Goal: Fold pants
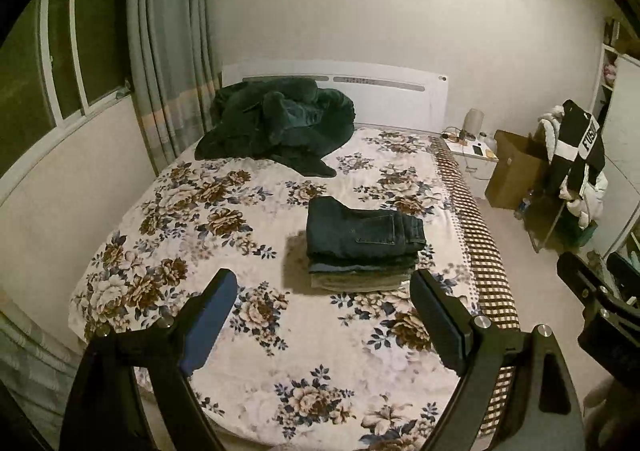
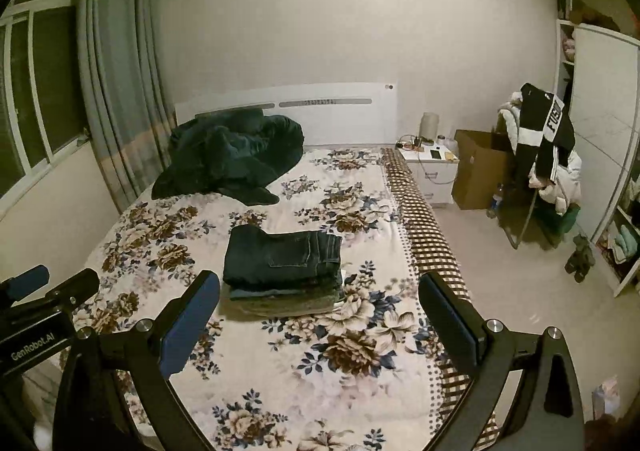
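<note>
Folded dark jeans (image 1: 362, 231) top a small stack of folded pants (image 1: 360, 275) on the floral bed (image 1: 200, 211). The same jeans (image 2: 280, 259) and stack (image 2: 280, 299) show in the right wrist view. My left gripper (image 1: 324, 315) is open and empty, held above the bed just short of the stack. My right gripper (image 2: 320, 323) is open and empty, also short of the stack. The right gripper (image 1: 600, 291) shows at the right edge of the left wrist view; the left gripper (image 2: 40, 291) shows at the left edge of the right wrist view.
A crumpled dark green blanket (image 1: 276, 123) lies by the white headboard (image 1: 360, 87). A window and curtains (image 1: 168, 51) stand left of the bed. A nightstand (image 2: 432, 163), a cardboard box (image 2: 480, 167), a chair piled with clothes (image 2: 544, 155) and shelves (image 2: 616, 171) stand to the right.
</note>
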### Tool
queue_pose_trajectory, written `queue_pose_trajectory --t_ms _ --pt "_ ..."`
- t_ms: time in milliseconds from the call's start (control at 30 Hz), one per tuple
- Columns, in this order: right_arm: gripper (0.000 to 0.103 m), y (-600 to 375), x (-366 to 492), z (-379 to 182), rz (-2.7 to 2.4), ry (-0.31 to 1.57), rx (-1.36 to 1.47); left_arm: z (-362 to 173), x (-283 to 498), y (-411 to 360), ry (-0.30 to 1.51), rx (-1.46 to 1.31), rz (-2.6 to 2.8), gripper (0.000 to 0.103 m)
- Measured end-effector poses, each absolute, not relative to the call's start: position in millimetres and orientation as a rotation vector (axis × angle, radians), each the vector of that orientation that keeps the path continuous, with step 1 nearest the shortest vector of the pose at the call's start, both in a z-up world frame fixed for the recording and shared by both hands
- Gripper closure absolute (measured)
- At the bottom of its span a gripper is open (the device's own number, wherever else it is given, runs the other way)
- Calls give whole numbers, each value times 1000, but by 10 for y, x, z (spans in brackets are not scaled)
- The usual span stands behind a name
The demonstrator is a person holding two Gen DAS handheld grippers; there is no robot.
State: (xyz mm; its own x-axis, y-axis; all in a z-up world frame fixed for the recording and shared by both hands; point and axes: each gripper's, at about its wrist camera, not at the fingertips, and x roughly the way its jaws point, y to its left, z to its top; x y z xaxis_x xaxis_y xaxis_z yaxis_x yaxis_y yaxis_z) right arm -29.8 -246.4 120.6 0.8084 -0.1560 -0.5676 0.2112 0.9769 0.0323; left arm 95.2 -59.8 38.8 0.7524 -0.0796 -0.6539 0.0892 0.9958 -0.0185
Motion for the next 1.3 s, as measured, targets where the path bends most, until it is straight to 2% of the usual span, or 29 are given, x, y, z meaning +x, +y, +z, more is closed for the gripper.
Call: queue_pose_trajectory --t_ms 200,300,1300 --pt "2 -2356 -599 1438 -196 591 100 450 833 -512 694 30 -87 14" --pt "0 -2304 -643 1475 -204 585 90 452 791 -494 695 28 -88 2" --pt "0 -2167 -472 1420 -178 607 101 519 666 -460 679 48 -60 2"
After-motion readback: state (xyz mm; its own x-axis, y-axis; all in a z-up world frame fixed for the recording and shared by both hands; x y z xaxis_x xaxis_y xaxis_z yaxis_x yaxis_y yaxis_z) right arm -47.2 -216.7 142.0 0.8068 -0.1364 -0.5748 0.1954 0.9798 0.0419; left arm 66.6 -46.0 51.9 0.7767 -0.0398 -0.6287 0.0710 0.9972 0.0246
